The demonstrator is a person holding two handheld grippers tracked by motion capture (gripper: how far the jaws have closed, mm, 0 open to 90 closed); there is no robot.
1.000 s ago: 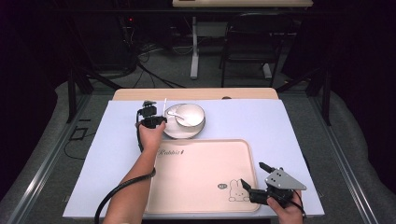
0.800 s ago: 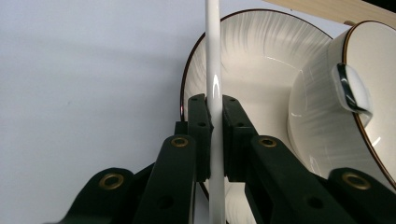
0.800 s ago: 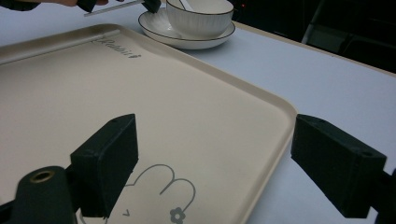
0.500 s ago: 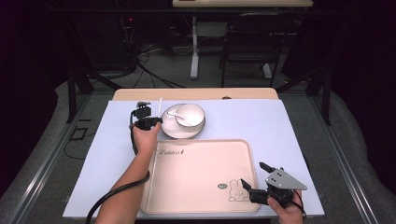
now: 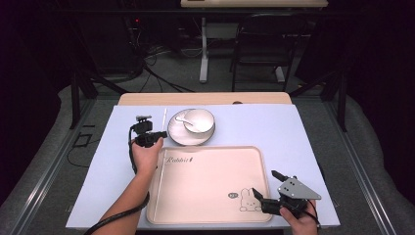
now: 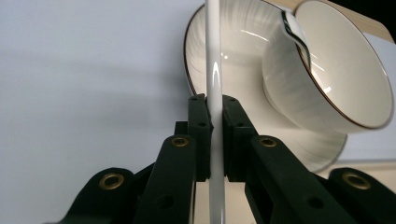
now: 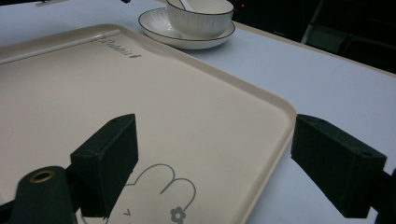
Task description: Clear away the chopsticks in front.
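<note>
1. The left hand-held gripper has its jaws clamped on a thin white chopstick. In the left gripper view the stick runs straight up between the two pads and past them on both sides, so the grip is near its middle.
2. The chopstick hangs just left of the saucer, off the blue counter. The saucer carries a white bowl with a spoon inside.
3. Taking the saucer as landmark, the beige tray lies just in front of it, toward the person. That is the likely drop spot, judging by how the things are laid out.
4. Keep the grip firm. The stick is glossy and thin, so I would expect it to twist or slide if the pads ease off early.
5. Swing the stick wide of the saucer's rim. Its far end passes close to the dark-edged lip in the left gripper view, and a knock could shift the bowl.
6. Lower it flat before letting go, so it does not roll.
7. The right hand-held gripper, with jaws wide apart and holding nothing, sits at the tray corner farthest from the saucer, by the rabbit drawing. Leave it there to steady the tray.
</note>
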